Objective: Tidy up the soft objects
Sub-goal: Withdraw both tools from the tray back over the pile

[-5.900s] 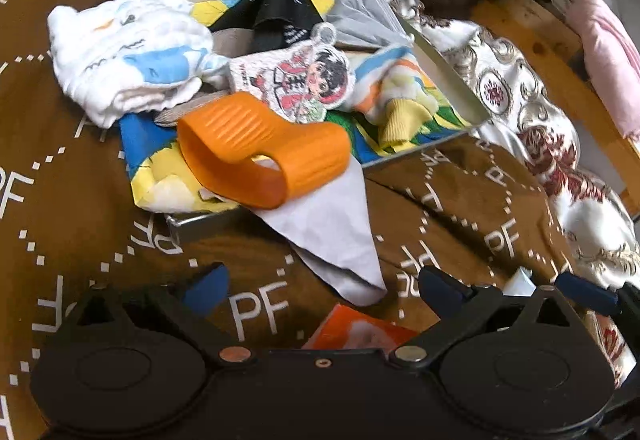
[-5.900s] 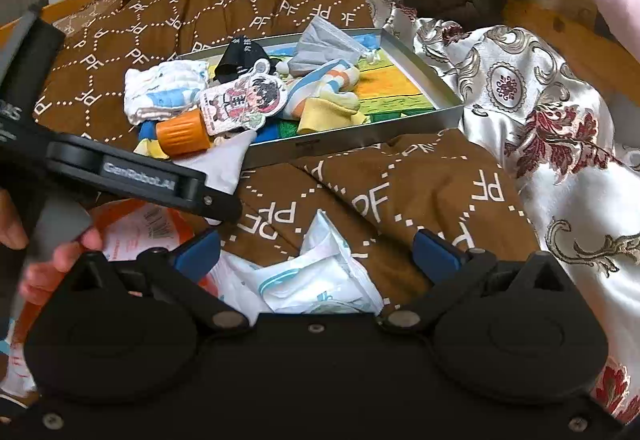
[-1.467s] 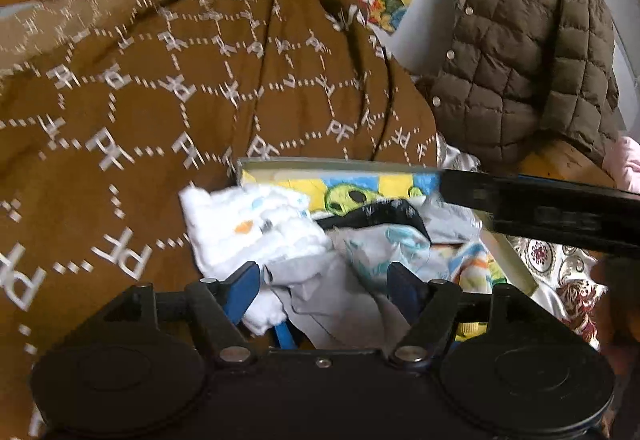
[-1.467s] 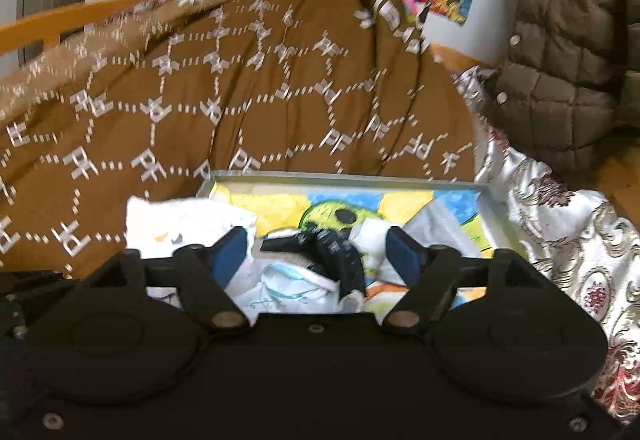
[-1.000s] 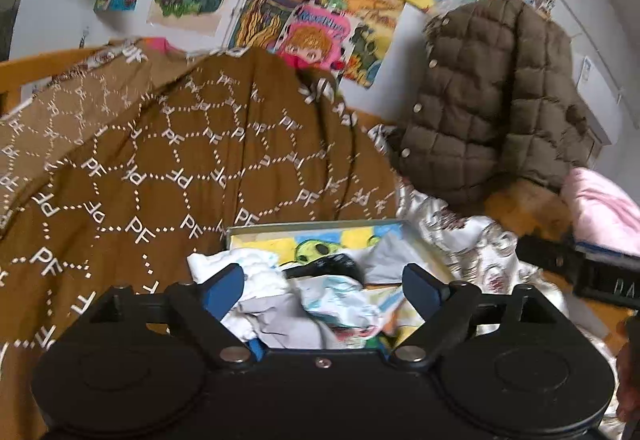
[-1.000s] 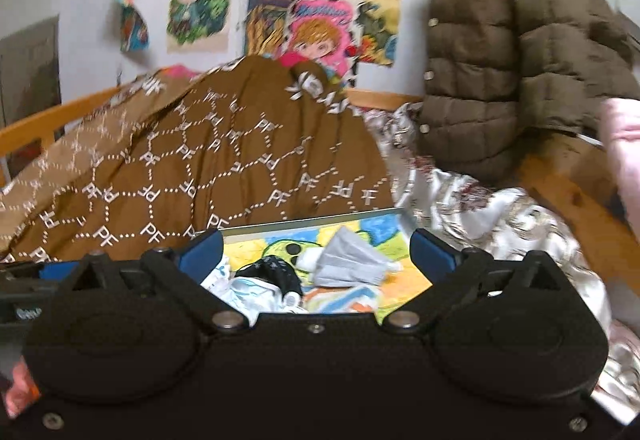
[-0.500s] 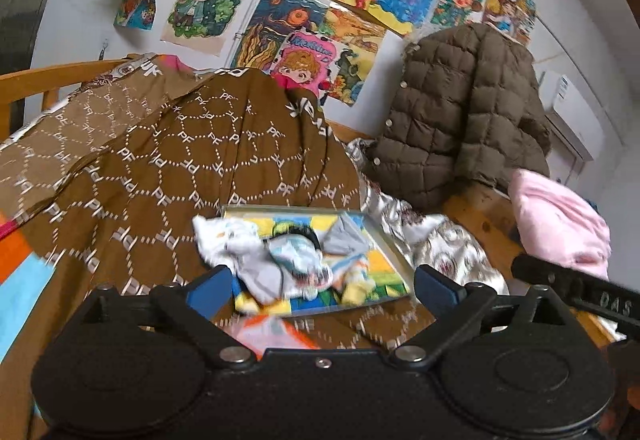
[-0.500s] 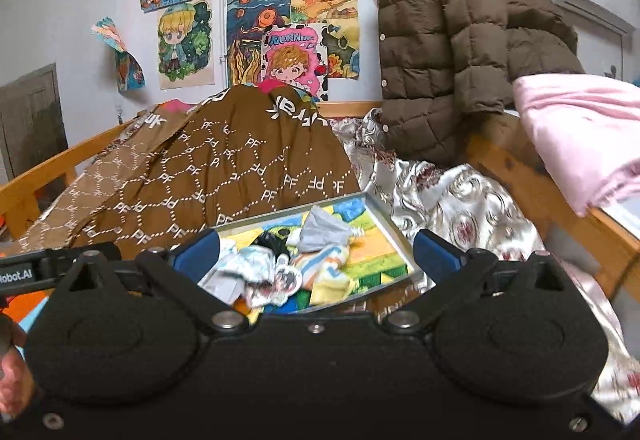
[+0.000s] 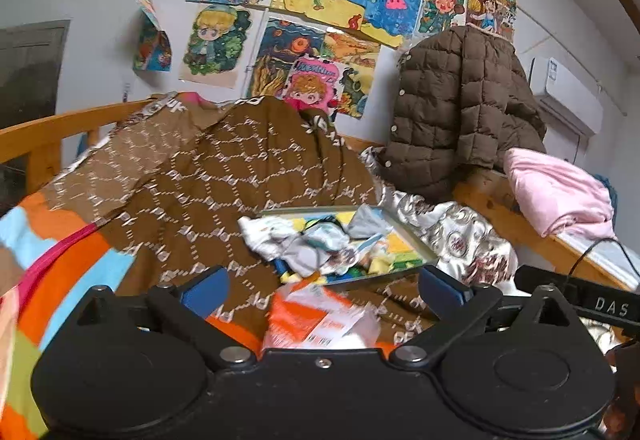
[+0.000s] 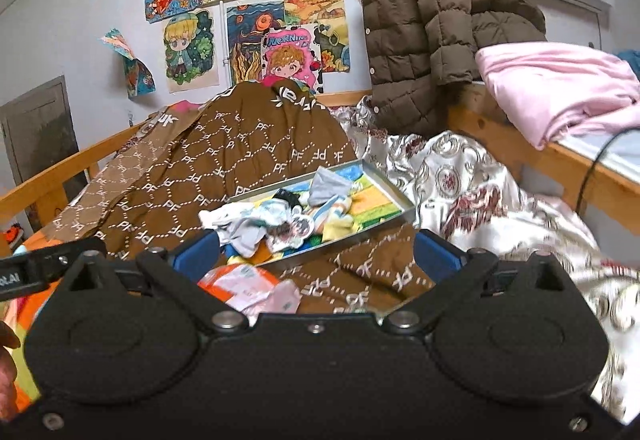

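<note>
A shallow metal tray (image 9: 416,246) (image 10: 394,186) lies on the brown patterned blanket, with a pile of soft items in it: a white cloth (image 9: 262,236) (image 10: 224,218), a grey cloth (image 9: 366,218) (image 10: 328,182), socks and a cartoon charm (image 10: 298,226). An orange and white packet (image 9: 320,314) (image 10: 248,284) lies on the blanket in front of the tray. My left gripper (image 9: 322,286) is open and empty, held back above the packet. My right gripper (image 10: 314,256) is open and empty, also held back from the tray.
The brown blanket (image 9: 224,176) heaps up behind the tray. A silver floral quilt (image 10: 480,192) lies to the right. A wooden bed rail (image 10: 560,156) carries a pink cloth (image 10: 556,84) and a brown jacket (image 10: 436,20). Drawings cover the wall.
Both grippers have drawn back and up from the tray, which now looks small and far. The orange packet has come into view in front of it. Both stay open.
</note>
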`<state>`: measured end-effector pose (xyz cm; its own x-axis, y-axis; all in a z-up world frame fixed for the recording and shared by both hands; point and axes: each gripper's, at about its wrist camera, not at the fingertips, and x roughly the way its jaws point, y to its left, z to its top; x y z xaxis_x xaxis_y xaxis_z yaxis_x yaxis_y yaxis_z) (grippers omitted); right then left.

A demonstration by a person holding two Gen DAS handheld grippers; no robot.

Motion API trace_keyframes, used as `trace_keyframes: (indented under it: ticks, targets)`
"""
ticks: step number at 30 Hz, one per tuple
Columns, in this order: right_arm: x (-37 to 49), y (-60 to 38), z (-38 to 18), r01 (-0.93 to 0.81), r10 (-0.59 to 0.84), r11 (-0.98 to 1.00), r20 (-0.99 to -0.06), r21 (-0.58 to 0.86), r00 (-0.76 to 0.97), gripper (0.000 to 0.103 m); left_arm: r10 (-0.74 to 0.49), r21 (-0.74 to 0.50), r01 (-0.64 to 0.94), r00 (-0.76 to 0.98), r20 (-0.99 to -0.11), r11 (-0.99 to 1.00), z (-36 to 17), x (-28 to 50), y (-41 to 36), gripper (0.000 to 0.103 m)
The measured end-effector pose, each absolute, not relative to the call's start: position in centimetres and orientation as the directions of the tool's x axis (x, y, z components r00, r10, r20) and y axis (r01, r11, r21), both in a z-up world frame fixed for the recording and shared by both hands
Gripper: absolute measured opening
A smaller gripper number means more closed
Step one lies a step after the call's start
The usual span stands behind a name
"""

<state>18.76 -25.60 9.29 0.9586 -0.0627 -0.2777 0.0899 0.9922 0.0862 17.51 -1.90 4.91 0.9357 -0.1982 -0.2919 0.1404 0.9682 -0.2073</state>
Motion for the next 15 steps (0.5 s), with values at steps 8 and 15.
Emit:
trace_keyframes:
  ticks: [8,15]
  targets:
    - [14.0,-23.4,6.0,0.105,-0.068,0.988,-0.294,0.112,0.954,0.102,-0.19,-0.194,0.13,0.923,-0.334,0.972,2.8,14.5,-0.8,0.102]
    - [11.4,-22.4,3.4,0.155,-0.111,0.978,-0.274,0.142,0.955,0.102,-0.162,-0.168,0.113,0.933,-0.32,0.979,1.5,13.3,-0.6,0.102]
